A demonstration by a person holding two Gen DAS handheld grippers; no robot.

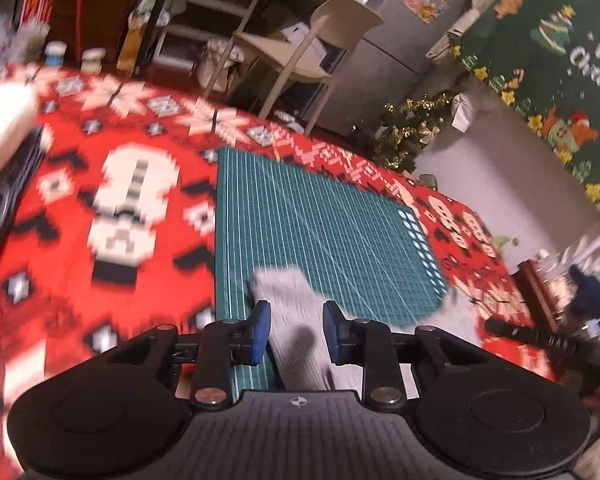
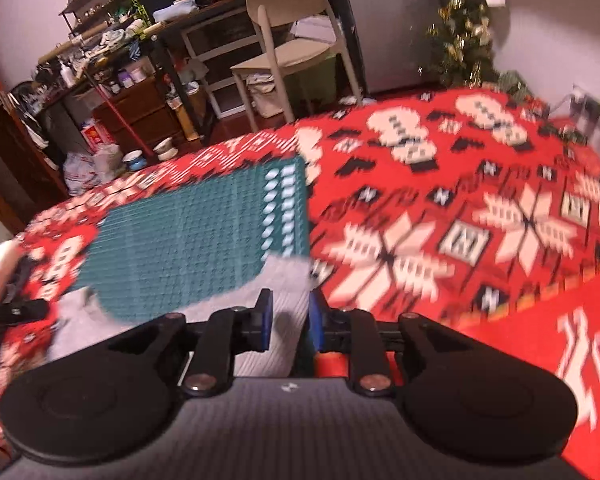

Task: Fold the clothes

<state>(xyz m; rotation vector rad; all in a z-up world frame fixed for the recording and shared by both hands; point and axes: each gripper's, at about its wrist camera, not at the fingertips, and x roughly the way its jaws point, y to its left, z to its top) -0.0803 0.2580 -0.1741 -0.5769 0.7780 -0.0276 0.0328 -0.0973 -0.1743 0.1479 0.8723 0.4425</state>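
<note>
Left wrist view first: a red patterned cloth (image 1: 100, 208) with white snowflakes and pixelled figures covers the desk, and a green cutting mat (image 1: 320, 232) with a white grid lies on it. Behind stand a beige chair (image 1: 300, 52), cluttered shelves (image 1: 212, 12) and a small decorated tree (image 1: 408, 136). A grey garment (image 1: 296, 320), ribbed and blurred, lies across the near edge of the mat and runs toward the camera. The left tool (image 1: 296, 330) hangs over it with its blue pads (image 1: 262, 332) set apart, one on each side of the grey fabric; a gap shows on both sides, so it looks released, though blur makes the contact hard to judge.

From the right wrist view, the same grey garment (image 2: 276, 312) reaches from the corner of the mat (image 2: 188, 240) onto the red cloth (image 2: 460, 240). The right tool (image 2: 290, 322) straddles a strip of it, pads (image 2: 265, 320) parted and seemingly not pressing. At far left, a black part of the other tool (image 2: 12, 312) shows.
</note>
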